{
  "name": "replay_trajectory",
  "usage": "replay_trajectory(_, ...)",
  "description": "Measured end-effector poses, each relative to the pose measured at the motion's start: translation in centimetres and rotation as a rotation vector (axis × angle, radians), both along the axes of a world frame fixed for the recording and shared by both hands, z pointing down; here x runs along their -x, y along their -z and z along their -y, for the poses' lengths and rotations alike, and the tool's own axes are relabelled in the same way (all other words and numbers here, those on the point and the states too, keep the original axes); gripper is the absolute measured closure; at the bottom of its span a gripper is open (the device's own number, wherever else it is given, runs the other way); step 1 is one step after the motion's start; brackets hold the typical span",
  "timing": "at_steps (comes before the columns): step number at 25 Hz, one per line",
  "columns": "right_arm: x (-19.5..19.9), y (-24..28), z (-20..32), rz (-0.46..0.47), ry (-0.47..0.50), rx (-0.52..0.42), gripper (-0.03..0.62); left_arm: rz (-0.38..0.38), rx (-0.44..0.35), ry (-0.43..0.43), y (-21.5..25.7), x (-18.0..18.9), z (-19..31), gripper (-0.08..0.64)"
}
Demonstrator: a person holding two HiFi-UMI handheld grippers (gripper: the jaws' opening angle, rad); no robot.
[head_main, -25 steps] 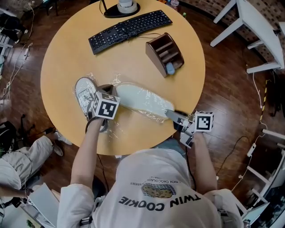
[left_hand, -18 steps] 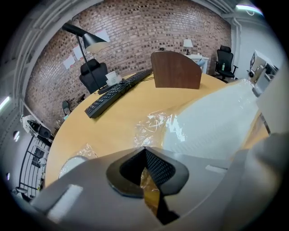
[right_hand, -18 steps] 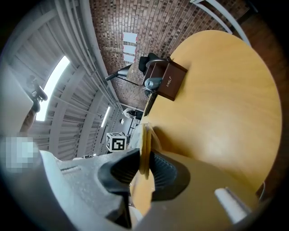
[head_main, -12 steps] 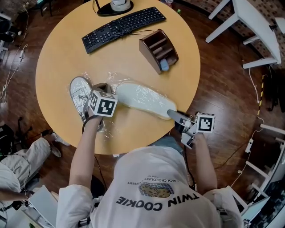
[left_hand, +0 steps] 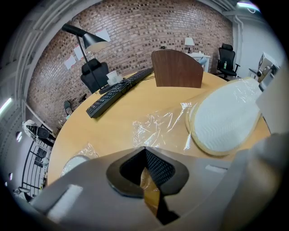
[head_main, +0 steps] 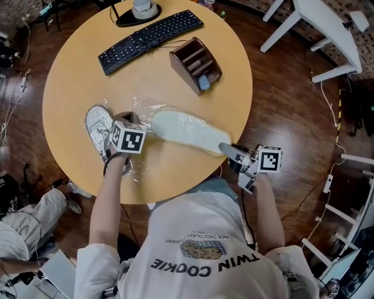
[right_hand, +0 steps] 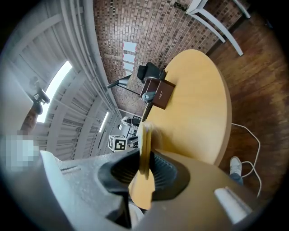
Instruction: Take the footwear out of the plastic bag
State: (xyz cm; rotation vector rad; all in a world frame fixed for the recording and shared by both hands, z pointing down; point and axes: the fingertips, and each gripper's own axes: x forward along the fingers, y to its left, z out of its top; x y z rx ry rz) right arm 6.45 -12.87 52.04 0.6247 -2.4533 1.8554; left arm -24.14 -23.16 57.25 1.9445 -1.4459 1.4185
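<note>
A white slipper [head_main: 187, 129] lies sole-up on the round table [head_main: 76, 70], mostly inside a clear plastic bag [head_main: 143, 108]. Its near end reaches the table's edge, where my right gripper [head_main: 226, 150] is shut on it. In the right gripper view the slipper's thin edge [right_hand: 145, 144] stands between the pads. A second white slipper [head_main: 96, 122] lies in plastic at the left. My left gripper [head_main: 130, 118] points down between the two slippers. Its jaws are closed at the crinkled film [left_hand: 158, 128], which runs from their tip toward the first slipper [left_hand: 223, 122].
A black keyboard [head_main: 149, 35], a lamp base [head_main: 140, 11] and a brown wooden organiser [head_main: 196, 64] stand on the far half of the table. White furniture [head_main: 315, 29] is at the upper right on the wood floor. Someone's leg [head_main: 23, 216] shows at the lower left.
The right gripper has drawn the slipper a little to the right, away from the left gripper. The left gripper stays put on the bag.
</note>
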Motion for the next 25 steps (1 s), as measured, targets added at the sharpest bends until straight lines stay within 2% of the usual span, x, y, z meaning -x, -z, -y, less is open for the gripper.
replay_trajectory(25, -7.1, 1.1, -3.0, -0.054, -0.060, -0.014, 0.522, 0.009, -0.018, 0.003, 0.0, 0.0, 0.0, 0.557)
